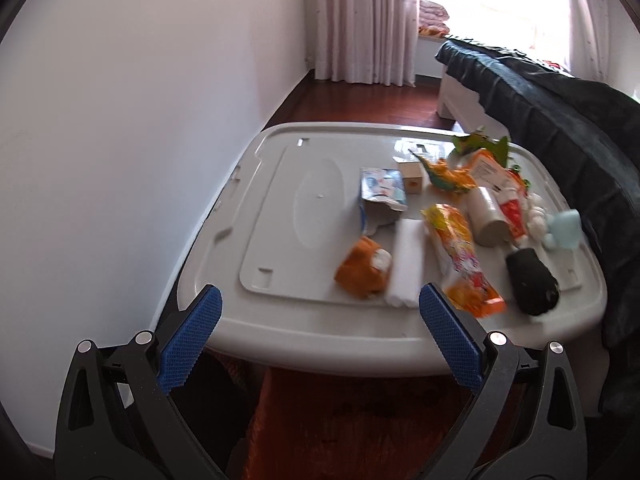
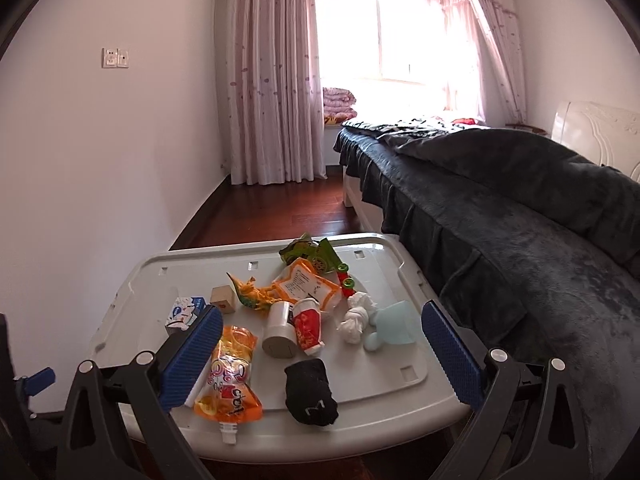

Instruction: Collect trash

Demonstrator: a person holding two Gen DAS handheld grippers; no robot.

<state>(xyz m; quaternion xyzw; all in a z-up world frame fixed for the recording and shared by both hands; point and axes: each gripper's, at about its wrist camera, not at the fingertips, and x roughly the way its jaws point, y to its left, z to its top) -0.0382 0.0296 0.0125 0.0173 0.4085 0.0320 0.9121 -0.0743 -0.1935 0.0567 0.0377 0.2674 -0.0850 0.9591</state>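
Storage-bin lid (image 2: 152, 276): grey, carries mixed trash and toys, crowded toward right edge.
Drink pouch (image 2: 230, 372): orange, at near edge, spout overhanging.
Black sock (image 2: 312, 390): near edge, beside pouch.
Left gripper (image 1: 320, 340): spread wide, empty, short of near edge.
Right gripper (image 2: 322, 354): spread wide, empty.
Risk: grabbing toy dinosaur (image 2: 252, 294) instead of trash; nudging pouch off edge.
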